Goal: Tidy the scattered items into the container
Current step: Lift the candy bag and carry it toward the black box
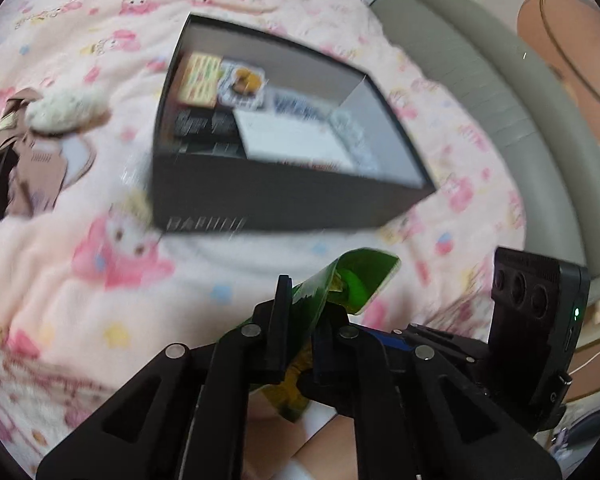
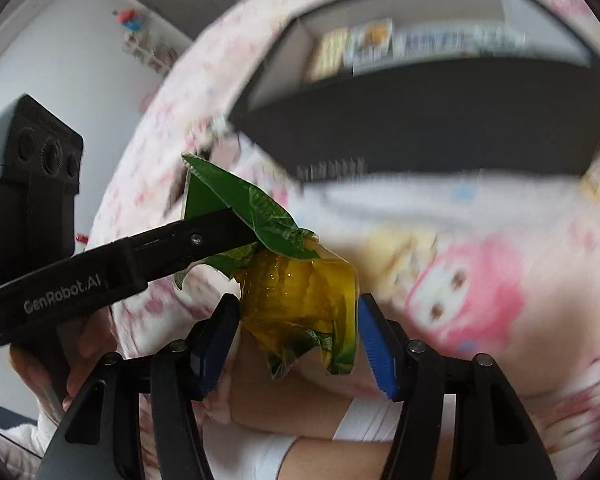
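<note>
Left gripper (image 1: pixel 300 320) pinches green end of snack bag (image 2: pixel 296 300), held near the black box (image 1: pixel 284 196) w/ right gripper (image 2: pixel 296 336) wide open around it; thin grip, bag may slip onto blanket (image 1: pixel 100 272) before reaching box

A pink blanket (image 1: pixel 100 280) printed with cartoon rabbit figures spreads ahead of the hand-held gripper in both wrist views, rumpled and blurred. Ahead and to the left in the left wrist view, a brown garment (image 1: pixel 32 176) lies on it with a cream fluffy item (image 1: pixel 66 112) on top. Far ahead and to the right, a grey-green padded headboard (image 1: pixel 480 92) curves along the blanket's edge. In the right wrist view, up and to the left, a white wall (image 2: pixel 60 64) carries a small red and blue figure (image 2: pixel 127 16).
</note>
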The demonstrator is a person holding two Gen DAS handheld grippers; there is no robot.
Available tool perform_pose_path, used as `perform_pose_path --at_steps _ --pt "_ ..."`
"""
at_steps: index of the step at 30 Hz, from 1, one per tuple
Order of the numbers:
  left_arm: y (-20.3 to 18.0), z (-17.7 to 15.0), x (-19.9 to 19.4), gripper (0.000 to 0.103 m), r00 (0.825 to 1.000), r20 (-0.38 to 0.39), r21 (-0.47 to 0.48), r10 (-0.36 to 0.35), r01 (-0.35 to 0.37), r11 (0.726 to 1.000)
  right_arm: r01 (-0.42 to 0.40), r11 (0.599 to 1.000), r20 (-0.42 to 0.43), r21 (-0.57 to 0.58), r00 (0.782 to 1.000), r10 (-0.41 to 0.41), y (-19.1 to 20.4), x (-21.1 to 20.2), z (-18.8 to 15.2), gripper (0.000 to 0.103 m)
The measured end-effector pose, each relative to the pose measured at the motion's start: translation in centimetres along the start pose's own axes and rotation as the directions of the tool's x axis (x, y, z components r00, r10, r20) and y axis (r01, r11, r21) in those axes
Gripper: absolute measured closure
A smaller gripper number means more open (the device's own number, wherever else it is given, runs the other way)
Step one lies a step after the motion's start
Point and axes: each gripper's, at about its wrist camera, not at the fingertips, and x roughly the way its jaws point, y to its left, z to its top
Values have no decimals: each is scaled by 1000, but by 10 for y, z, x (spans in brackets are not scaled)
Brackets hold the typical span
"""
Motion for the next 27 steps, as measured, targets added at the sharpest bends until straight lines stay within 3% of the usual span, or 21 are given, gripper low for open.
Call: perform_pose_path --at_steps 4,8,10,13,16,17,18,20,23,27 --pt "14 12 16 91 995 -71 -44 74 -77 996 84 996 -22 37 996 -83 -21 3 9 46" --pt "27 4 22 89 994 -95 -64 55 -61 996 -6 987 -33 158 999 12 -46 1 -2 45" --pt "33 1 23 84 993 -99 -63 64 -70 996 8 988 -40 155 999 -2 -46 0 -8 45" --pt "37 -2 36 81 992 -118 -73 53 -62 995 -34 991 -59 132 997 42 -38 7 -11 45" --pt "37 -3 38 90 992 -120 -67 34 -42 997 0 992 -59 127 998 7 -35 16 -9 46" --pt "35 -4 34 94 993 -115 -64 15 -22 998 -10 991 -44 133 999 16 -35 14 -8 49" --pt "33 -4 28 95 995 -104 -59 9 -15 998 -16 992 -18 127 1000 19 -32 7 -8 58" --pt "27 -5 16 95 996 -86 -48 -7 3 999 -47 994 42 97 998 43 -26 -12 -5 63" --pt "15 -3 0 95 995 -68 -36 -67 65 997 -57 994 97 92 994 48 -25 -36 3 63" --pt "-13 18 -17 96 997 -14 24 -73 73 997 -43 999 151 30 988 38 -14 -60 30 63"
